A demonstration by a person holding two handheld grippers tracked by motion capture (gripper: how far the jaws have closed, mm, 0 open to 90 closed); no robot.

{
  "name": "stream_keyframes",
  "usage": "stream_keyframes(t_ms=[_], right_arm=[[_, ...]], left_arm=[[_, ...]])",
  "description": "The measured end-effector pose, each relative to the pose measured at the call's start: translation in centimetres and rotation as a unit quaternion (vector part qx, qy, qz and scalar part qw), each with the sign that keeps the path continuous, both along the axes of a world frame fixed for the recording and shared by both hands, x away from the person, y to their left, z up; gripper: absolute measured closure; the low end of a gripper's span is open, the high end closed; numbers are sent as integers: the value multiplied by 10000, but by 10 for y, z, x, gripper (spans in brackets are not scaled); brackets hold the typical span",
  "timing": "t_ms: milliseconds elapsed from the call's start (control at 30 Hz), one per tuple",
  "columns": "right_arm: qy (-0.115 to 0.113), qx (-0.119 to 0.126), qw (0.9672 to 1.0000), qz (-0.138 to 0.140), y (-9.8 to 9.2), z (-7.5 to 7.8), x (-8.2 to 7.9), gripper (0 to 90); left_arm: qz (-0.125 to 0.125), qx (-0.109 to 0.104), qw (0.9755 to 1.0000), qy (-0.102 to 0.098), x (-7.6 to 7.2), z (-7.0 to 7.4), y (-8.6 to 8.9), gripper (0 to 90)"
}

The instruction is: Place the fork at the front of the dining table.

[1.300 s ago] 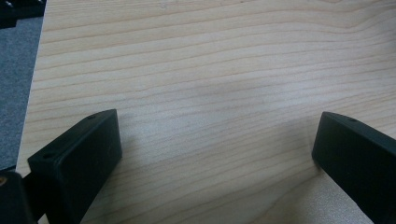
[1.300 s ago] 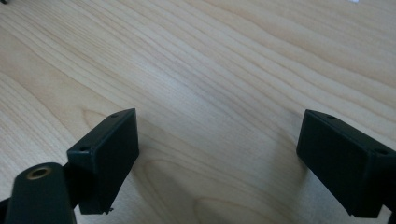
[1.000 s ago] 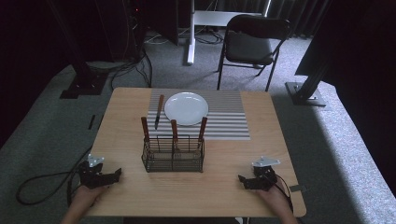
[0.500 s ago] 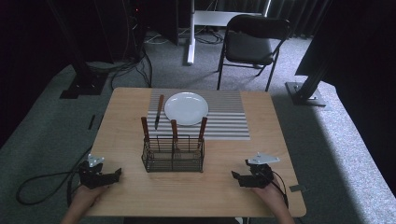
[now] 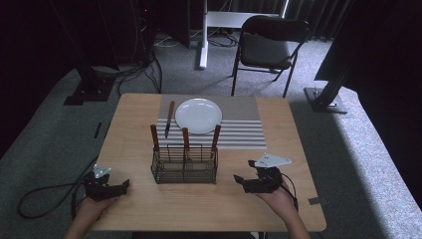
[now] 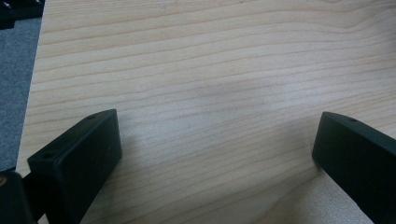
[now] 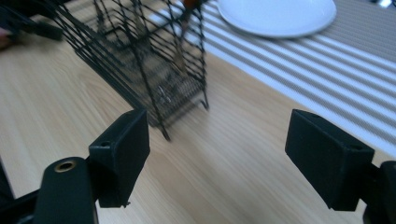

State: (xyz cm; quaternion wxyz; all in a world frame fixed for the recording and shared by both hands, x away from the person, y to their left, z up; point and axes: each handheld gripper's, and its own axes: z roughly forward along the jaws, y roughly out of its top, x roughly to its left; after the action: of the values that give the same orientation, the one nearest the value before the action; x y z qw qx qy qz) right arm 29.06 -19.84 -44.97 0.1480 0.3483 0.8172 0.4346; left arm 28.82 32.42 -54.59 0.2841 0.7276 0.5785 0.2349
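Observation:
A black wire basket (image 5: 184, 167) stands mid-table with three wooden-handled utensils (image 5: 185, 137) upright in it. Behind it a white plate (image 5: 198, 115) lies on a striped placemat (image 5: 239, 124), and a wooden-handled knife (image 5: 169, 118) lies left of the plate. My left gripper (image 5: 123, 185) rests at the near left corner, open over bare wood (image 6: 217, 135). My right gripper (image 5: 241, 182) hovers right of the basket and points at it; its jaws have just been closing a little but stand open with nothing between them (image 7: 217, 135). The basket (image 7: 149, 56) and plate (image 7: 278, 14) lie ahead of it.
The wooden table (image 5: 134, 129) ends close behind both hands. A black folding chair (image 5: 268, 45) stands beyond the far edge, a cable (image 5: 45, 196) trails on the floor at the left, and a small grey strip (image 5: 316, 200) lies near the right front corner.
My right gripper has risen and shifted left toward the basket. The left gripper has stayed put.

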Motion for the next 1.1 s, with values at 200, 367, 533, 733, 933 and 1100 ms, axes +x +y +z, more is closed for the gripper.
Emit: stream_keyframes(t_ms=[200, 367, 533, 733, 933, 1100], right_arm=[[-220, 179, 9993, 235, 21, 23, 3, 214], [-213, 288, 9984, 437, 38, 34, 10, 222], [-199, 388, 9974, 575, 55, 38, 14, 228], [-196, 392, 9973, 590, 74, 40, 19, 253], [-293, 255, 9977, 553, 94, 44, 23, 269], [-350, 291, 9982, 391, 109, 49, 27, 287]], left_arm=[[0, 1, 10000, 0, 0, 0, 0, 12], [1, 0, 10000, 1, 0, 0, 0, 12], [-14, -2, 10000, 1, -1, 0, 0, 12], [-19, 1, 10000, 13, -1, 0, 0, 12], [-17, -2, 10000, 7, -1, 0, 0, 12], [-17, -2, 10000, 7, -1, 0, 0, 12]])
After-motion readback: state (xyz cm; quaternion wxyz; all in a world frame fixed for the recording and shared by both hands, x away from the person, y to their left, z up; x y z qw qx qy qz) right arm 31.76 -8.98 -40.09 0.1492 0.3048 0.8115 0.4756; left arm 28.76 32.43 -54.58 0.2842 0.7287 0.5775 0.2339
